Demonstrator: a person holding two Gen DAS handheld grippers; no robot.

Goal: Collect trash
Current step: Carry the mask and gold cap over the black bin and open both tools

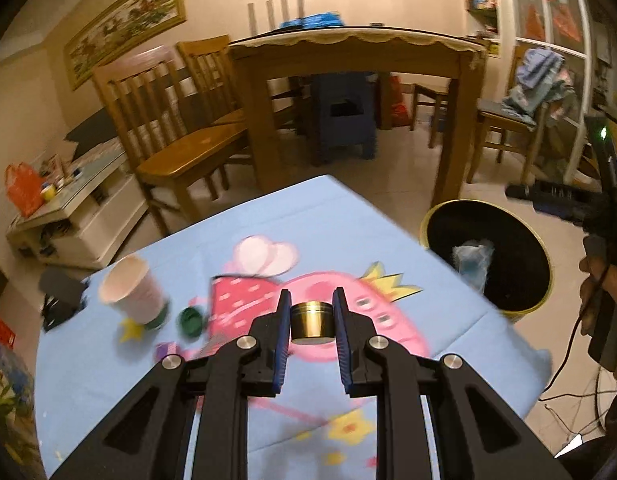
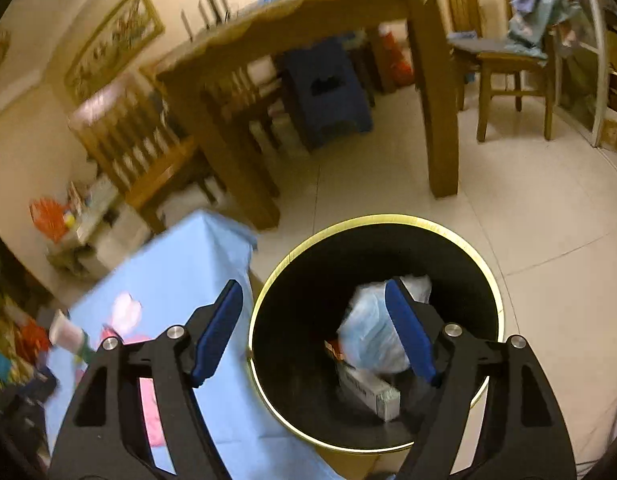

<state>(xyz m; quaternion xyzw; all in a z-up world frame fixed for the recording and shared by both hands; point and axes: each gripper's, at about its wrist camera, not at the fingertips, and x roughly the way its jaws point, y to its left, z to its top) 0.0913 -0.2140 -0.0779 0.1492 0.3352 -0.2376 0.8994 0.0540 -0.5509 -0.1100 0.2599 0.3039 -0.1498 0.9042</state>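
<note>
My left gripper (image 1: 311, 300) is shut on a small brass-coloured round lid (image 1: 311, 322) and holds it above the blue cartoon tablecloth (image 1: 388, 236). A paper cup (image 1: 132, 294) and a green cap (image 1: 191, 321) sit on the cloth to the left. The black bin with a gold rim (image 1: 520, 312) stands on the floor to the right of the table. My right gripper (image 2: 314, 292) is open and empty above the bin (image 2: 372, 220), which holds a blue plastic bag (image 2: 368, 336) and a small carton (image 2: 368, 392).
A wooden dining table (image 1: 356, 46) with chairs (image 1: 180, 148) and a blue stool (image 1: 344, 120) stands behind. A low white cabinet (image 1: 80, 208) is at the left. Cables (image 1: 580, 392) trail on the floor at the right.
</note>
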